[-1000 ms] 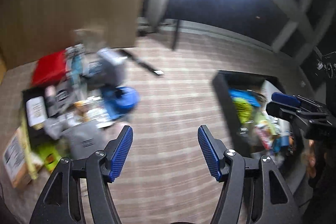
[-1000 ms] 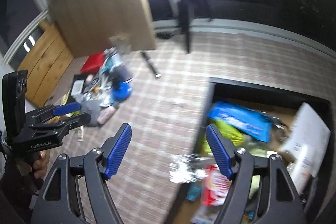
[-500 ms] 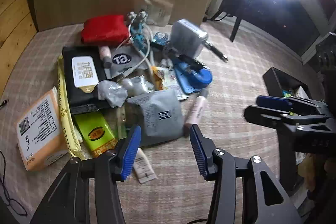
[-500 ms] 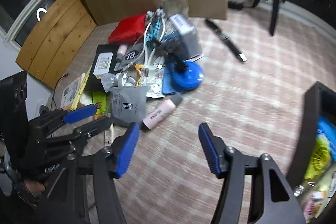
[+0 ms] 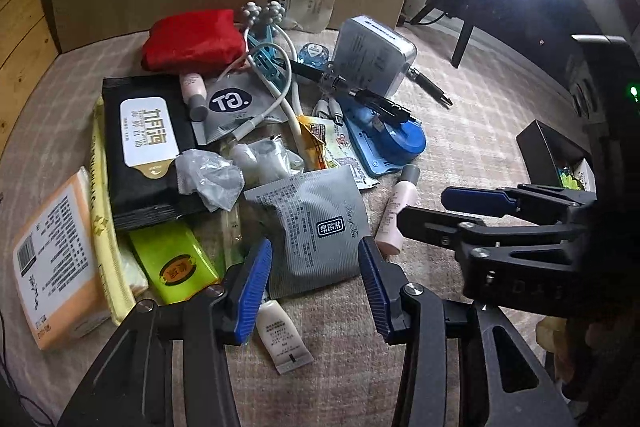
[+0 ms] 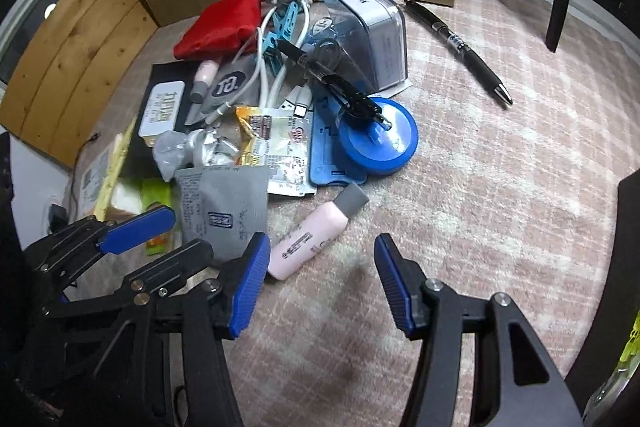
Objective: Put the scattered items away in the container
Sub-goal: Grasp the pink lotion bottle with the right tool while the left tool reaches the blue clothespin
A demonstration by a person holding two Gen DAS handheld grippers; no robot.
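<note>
Scattered items lie in a pile on the carpet. My left gripper (image 5: pixel 314 247) hangs open just above the near edge of a grey foil pouch (image 5: pixel 316 223), with a small white tube (image 5: pixel 280 335) below its left finger. My right gripper (image 6: pixel 320 243) is open over bare carpet; a pink bottle (image 6: pixel 308 239) with a grey cap lies just by its left fingertip. Neither holds anything. The black container (image 5: pixel 552 151) sits at the right, its wall (image 6: pixel 624 267) at the right wrist view's edge. Each gripper shows in the other's view: right gripper (image 5: pixel 440 211), left gripper (image 6: pixel 168 239).
The pile holds a black wipes pack (image 5: pixel 144 143), a green packet (image 5: pixel 172 263), an orange tissue pack (image 5: pixel 52 259), a red pouch (image 5: pixel 192 39), white cables, a blue round holder (image 6: pixel 380 139) and a grey box (image 6: pixel 368 27). A black pen (image 6: pixel 460 47) lies apart. A cardboard wall stands behind.
Both grippers swung from the container over to the pile and sank closer to it. Their jaws narrowed. The last half second brought only a small further approach.
</note>
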